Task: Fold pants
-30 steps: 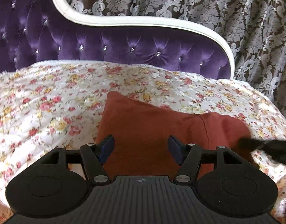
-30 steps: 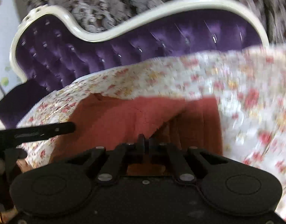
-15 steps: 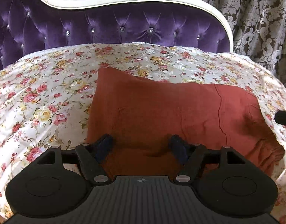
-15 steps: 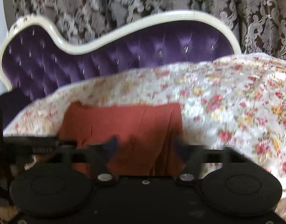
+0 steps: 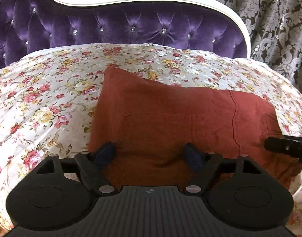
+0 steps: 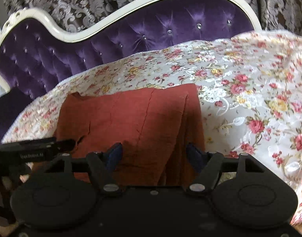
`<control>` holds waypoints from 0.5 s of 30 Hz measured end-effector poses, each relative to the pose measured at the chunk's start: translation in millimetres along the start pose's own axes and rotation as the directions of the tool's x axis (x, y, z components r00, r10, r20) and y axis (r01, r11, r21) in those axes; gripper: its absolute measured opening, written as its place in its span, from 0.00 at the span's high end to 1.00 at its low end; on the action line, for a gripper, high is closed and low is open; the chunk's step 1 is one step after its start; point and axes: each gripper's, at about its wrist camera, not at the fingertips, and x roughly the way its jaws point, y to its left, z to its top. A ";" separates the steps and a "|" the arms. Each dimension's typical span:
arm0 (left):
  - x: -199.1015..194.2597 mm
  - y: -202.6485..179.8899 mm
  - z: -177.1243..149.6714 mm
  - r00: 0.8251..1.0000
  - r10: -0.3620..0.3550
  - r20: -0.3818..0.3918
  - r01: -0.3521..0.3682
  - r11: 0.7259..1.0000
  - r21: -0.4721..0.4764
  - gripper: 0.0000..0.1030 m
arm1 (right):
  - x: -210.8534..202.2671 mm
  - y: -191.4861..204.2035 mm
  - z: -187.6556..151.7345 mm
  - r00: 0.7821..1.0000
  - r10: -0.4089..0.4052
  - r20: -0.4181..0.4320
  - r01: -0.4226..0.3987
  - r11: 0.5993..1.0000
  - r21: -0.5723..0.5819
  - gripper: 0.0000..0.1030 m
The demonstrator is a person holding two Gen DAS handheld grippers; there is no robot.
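Rust-red pants (image 5: 170,118) lie folded into a flat block on the floral bedspread (image 5: 42,102). My left gripper (image 5: 150,154) is low over their near edge. Its jaws are opening and its blue pads (image 5: 106,152) rest apart on the cloth, gripping nothing. My right gripper (image 6: 154,155) sits over the right part of the pants (image 6: 127,122), where stacked fold edges show. Its jaws stand wide and are closing a little, with cloth under them but not pinched. Each gripper shows at the edge of the other's view: the right gripper (image 5: 285,148) and the left gripper (image 6: 32,150).
A purple tufted headboard (image 5: 131,25) with a white frame rises behind the bed. Patterned grey curtains (image 5: 279,19) hang beyond it. The bedspread (image 6: 249,108) stretches out to the left and right of the pants.
My right gripper went from shut on a raised fold of the pants to open, and the fold now lies flat. Both grippers sank toward the cloth. The left jaws widened.
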 end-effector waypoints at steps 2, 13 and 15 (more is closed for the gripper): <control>0.0 -0.8 0.3 1.000 0.004 -0.003 -0.004 1.000 0.009 0.24 | 1.5 1.3 4.3 0.999 -0.029 0.041 0.030 0.999 -0.033 0.28; 2.1 1.1 1.6 1.000 0.003 -0.009 -0.003 1.000 0.002 0.23 | 30.5 -9.8 60.3 0.994 0.019 0.107 0.000 0.986 -0.166 0.17; 2.4 1.3 2.2 1.000 0.004 -0.012 -0.004 1.000 0.002 0.23 | 46.0 -14.0 69.7 0.996 0.072 0.059 -0.062 0.986 -0.155 0.17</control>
